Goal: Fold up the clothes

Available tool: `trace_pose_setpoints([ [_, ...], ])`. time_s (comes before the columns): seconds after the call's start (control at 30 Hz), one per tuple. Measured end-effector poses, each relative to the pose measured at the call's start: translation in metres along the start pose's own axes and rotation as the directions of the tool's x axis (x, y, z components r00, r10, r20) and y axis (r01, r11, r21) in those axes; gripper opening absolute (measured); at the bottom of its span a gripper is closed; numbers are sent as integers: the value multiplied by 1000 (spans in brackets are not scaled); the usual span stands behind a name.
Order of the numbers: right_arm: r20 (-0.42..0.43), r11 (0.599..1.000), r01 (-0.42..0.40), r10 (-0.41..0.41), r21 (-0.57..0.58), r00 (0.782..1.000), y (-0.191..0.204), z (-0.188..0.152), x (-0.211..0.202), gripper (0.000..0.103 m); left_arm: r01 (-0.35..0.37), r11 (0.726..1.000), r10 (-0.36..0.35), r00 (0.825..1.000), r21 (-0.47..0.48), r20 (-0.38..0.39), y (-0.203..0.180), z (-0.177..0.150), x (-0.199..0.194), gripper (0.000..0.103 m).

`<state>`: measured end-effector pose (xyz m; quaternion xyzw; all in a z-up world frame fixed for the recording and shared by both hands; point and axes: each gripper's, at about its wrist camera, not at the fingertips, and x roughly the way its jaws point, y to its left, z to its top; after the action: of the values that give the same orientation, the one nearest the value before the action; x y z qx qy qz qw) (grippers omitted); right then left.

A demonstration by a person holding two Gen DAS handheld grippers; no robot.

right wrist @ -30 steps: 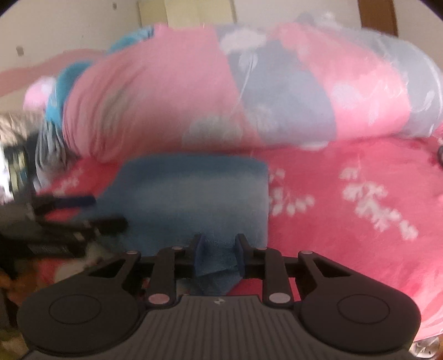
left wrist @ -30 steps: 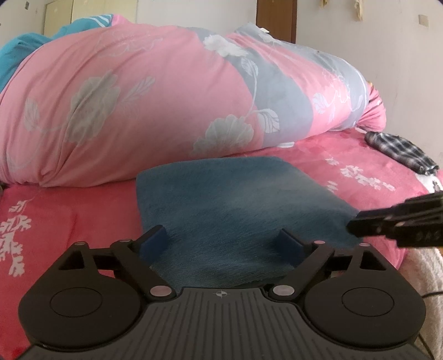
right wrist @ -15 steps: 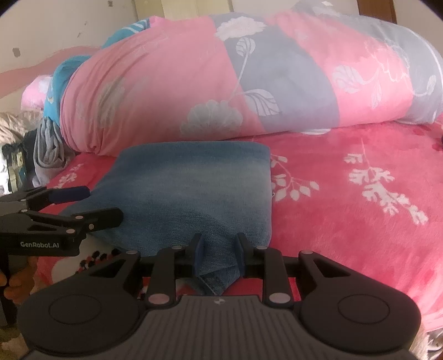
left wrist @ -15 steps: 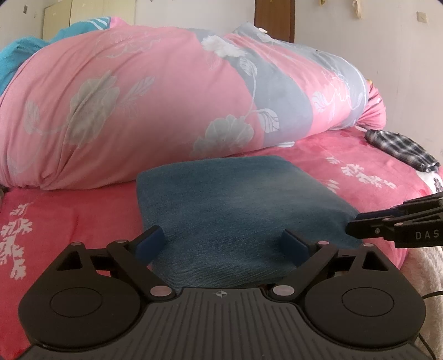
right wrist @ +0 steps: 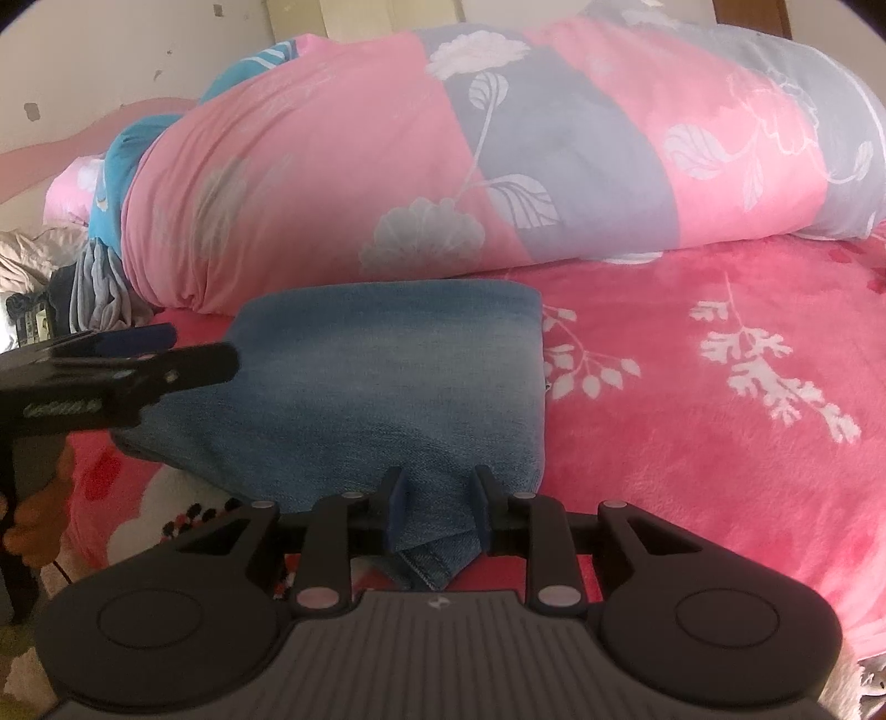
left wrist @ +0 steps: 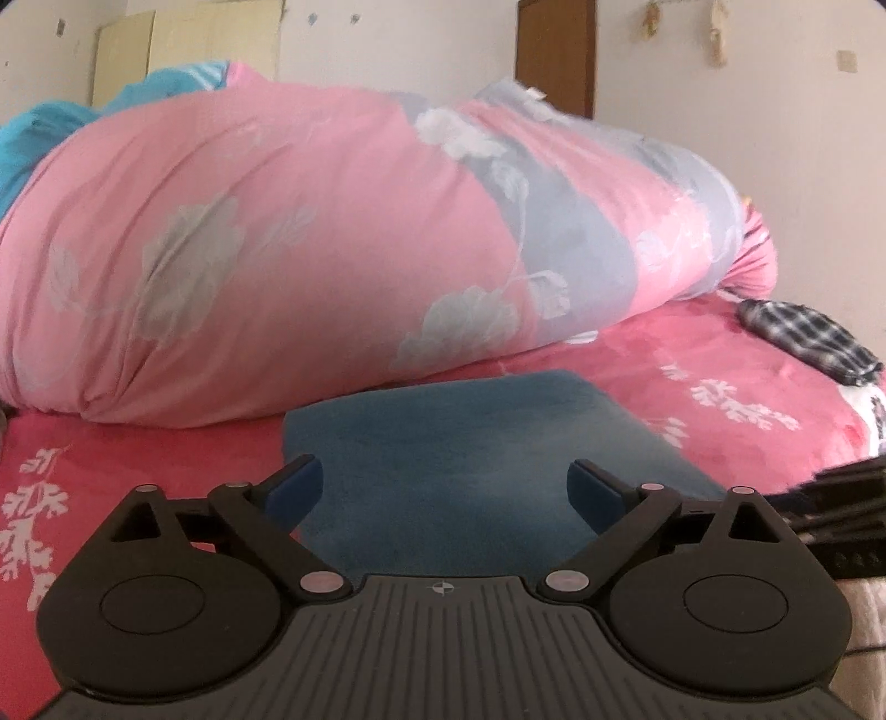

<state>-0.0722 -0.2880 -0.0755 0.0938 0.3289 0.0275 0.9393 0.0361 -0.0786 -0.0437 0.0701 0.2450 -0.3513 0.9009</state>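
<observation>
A bed (left wrist: 775, 382) fills most of both views, spread with a deep pink plush cover printed with white leafy sprigs. Along its far edge lies a big rolled quilt (left wrist: 310, 266) in pink and grey-blue panels with pale flowers, a turquoise cloth (left wrist: 39, 127) showing behind its left end. Near the bed's far right corner rests a dark plaid cloth (left wrist: 803, 335). The walls (left wrist: 775, 138) are off-white and scuffed, with daylight falling evenly. Behind the quilt stand a brown door (left wrist: 556, 55) and what looks like a pale yellow cupboard (left wrist: 188, 50). Off the bed's left edge, crumpled grey and beige fabrics (right wrist: 99, 288) are heaped
</observation>
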Motion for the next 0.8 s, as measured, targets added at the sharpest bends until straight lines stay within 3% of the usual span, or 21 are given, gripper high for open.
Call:
trace_pose_setpoints([
  [0.17, -6, 1000, 9, -9, -8, 1000, 3, 0, 1, 28, 23, 998, -26, 997, -50, -75, 7, 1, 25, 96],
  [0.27, -5, 1000, 8, -8, -5, 1000, 3, 0, 1, 28, -1, 998, -6, 993, -57, -120, 6, -1, 35, 98],
  [0.8, -10, 1000, 1, -1, -3, 1000, 0, 0, 3, 29, -69, 996, 57, 979, -55, -197, -5, 6, 46, 103],
])
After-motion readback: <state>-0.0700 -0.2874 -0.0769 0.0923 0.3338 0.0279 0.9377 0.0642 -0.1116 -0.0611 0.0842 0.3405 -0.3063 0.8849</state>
